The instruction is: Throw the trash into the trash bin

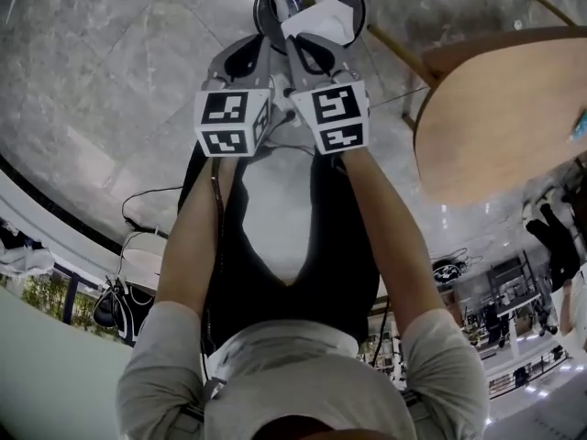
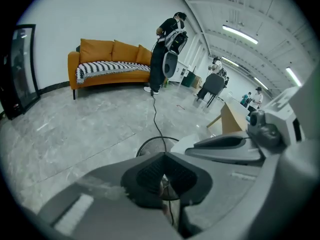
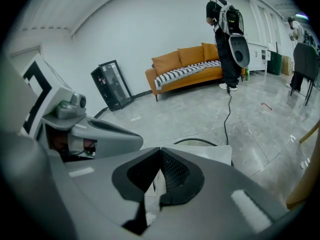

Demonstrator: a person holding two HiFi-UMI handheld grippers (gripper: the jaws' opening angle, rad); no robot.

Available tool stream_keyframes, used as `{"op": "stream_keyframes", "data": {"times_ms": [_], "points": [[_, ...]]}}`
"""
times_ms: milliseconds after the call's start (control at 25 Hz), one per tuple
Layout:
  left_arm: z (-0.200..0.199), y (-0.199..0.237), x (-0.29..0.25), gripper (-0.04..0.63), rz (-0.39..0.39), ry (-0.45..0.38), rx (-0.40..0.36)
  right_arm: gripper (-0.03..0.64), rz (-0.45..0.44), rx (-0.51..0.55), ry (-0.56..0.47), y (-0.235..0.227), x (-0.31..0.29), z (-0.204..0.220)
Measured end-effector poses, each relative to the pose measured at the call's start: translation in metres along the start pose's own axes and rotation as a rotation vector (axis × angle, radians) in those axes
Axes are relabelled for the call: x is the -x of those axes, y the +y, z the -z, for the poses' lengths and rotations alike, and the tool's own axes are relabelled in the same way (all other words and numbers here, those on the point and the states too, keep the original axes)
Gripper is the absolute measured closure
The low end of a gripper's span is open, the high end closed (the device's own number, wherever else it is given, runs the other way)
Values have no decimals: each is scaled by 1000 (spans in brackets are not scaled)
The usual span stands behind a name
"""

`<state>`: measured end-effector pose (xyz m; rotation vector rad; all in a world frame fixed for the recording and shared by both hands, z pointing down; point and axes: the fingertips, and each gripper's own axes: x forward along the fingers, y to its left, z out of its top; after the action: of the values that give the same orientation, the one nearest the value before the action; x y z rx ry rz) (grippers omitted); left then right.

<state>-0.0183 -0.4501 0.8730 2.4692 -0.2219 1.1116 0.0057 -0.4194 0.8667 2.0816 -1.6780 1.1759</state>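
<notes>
Head view: arms (image 1: pixel 188 236) stretched forward over bin (image 1: pixel 258 12); right tongs (image 3: pixel 160 153) clench paper (image 1: pixel 319 18), left tongs (image 2: pixel 162 155) clenched.

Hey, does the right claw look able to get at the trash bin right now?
Probably yes: the right claw, shut on white trash, hangs just over the trash bin's open rim, with nothing between.

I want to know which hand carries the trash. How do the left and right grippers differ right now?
The right gripper is shut on a white paper, while the left gripper is shut with no paper showing at its tips. In the head view, the right gripper's tips lie over the trash bin's opening; the left gripper's lie at its rim. Both point down at the bin, side by side.
</notes>
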Motion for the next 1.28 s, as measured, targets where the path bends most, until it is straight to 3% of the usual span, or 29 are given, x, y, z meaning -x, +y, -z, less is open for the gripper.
{"op": "stream_keyframes", "data": {"times_ms": [560, 1120, 1280], "points": [[45, 30, -41, 580, 7, 71, 10, 606, 16, -44, 81, -27, -69, 46], [44, 28, -64, 580, 37, 72, -30, 603, 106, -90, 124, -69, -104, 84], [45, 21, -66, 580, 54, 85, -47, 519, 126, -86, 127, -74, -103, 82]]}}
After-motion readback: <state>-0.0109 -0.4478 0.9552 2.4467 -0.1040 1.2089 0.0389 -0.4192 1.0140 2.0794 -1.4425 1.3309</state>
